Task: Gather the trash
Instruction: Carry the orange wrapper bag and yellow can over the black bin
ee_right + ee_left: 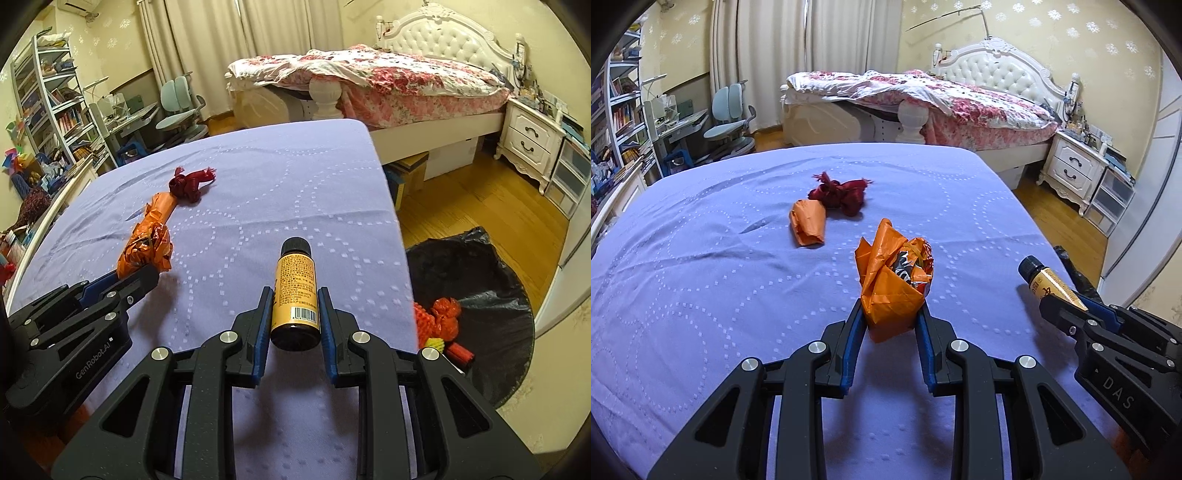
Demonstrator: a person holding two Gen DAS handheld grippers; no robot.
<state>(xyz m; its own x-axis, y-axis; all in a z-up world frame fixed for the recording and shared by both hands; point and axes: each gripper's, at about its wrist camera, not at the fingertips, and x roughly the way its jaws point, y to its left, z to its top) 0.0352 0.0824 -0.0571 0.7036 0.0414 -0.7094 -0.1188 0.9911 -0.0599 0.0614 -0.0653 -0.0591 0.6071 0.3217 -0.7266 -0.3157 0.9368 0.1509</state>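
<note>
My left gripper is shut on a crumpled orange snack wrapper, held just above the purple mattress cover. My right gripper is shut on a small brown bottle with a yellow label and a black cap, cap pointing away. Each gripper shows in the other's view: the right gripper with the bottle, the left gripper with the wrapper. A second orange wrapper and a dark red crumpled wad lie farther out on the cover.
A black trash bag lies open on the wooden floor right of the mattress, with red and orange trash inside. Beyond stand a floral bed, a white nightstand, a desk chair and a bookshelf.
</note>
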